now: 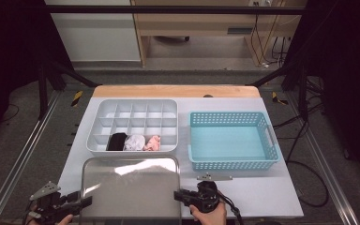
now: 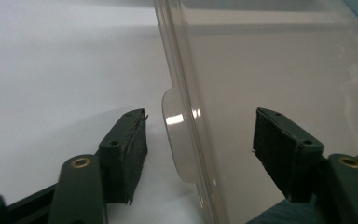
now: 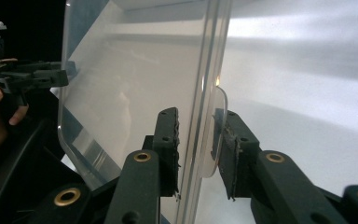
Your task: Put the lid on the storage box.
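Currently right hand-held gripper (image 3: 198, 149) nearly closed on clear lid (image 1: 131, 187) tab at 3 o'clock; left hand-held gripper (image 2: 200, 154) wide open, straddling 9 o'clock tab. Close left squarely before lifting level.

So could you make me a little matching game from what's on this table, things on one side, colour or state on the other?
Things:
1. basket
2. lid
3. divided tray
4. left hand-held gripper

Colour or state:
a. white, three rolled cloth items in its front row
b. jaws open, either side of the lid's edge tab
c. light blue, nothing inside
d. clear plastic, at the near edge of the table

Pairs: 1-c, 2-d, 3-a, 4-b
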Available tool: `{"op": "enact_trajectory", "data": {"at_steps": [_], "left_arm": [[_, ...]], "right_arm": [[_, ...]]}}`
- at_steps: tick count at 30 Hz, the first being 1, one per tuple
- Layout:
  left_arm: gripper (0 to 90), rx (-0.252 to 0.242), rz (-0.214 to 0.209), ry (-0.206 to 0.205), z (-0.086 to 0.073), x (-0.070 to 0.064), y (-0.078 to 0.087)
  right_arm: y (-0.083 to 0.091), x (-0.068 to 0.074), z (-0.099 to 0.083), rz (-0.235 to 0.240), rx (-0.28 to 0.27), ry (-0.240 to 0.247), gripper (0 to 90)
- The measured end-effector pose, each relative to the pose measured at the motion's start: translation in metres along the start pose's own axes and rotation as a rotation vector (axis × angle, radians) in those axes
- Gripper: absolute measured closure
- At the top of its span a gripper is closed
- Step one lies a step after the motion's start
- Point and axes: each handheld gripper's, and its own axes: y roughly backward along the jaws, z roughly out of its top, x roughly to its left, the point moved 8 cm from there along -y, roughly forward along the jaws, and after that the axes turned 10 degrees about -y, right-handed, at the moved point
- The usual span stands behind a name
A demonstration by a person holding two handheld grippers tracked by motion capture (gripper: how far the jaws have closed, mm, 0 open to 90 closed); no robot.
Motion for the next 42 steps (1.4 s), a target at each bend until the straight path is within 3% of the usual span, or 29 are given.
{"op": "enact_trajectory", "data": {"at_steps": [4, 6, 9, 17, 27, 35, 42], "left_arm": [[32.8, 0.001, -0.005, -0.008, 0.000, -0.001, -0.001], [39.1, 0.008, -0.031, -0.008, 0.000, -0.004, -0.002], [40.5, 0.014, -0.036, -0.013, 0.000, -0.005, -0.002], [48.9, -0.014, -0.030, 0.021, 0.002, -0.005, 0.005], [56.9, -0.051, -0.007, 0.005, 0.006, -0.008, 0.019], [60.7, -0.137, 0.015, -0.004, 0.021, -0.010, 0.035], [61.9, -0.178, 0.026, -0.019, 0.035, -0.009, 0.045]], "right_arm": [[0.000, 0.000, 0.000, -0.004, 0.000, 0.011, 71.0], [0.000, -0.001, 0.001, -0.004, 0.002, 0.006, 71.0], [0.000, -0.001, 0.001, -0.001, 0.003, 0.002, 71.2], [0.001, -0.001, 0.001, -0.002, 0.006, 0.005, 71.4], [0.006, 0.006, 0.002, -0.008, 0.008, 0.019, 72.8], [0.013, 0.016, 0.010, -0.005, -0.029, 0.047, 72.1], [0.014, 0.023, 0.019, 0.008, -0.039, 0.073, 71.5]]}}
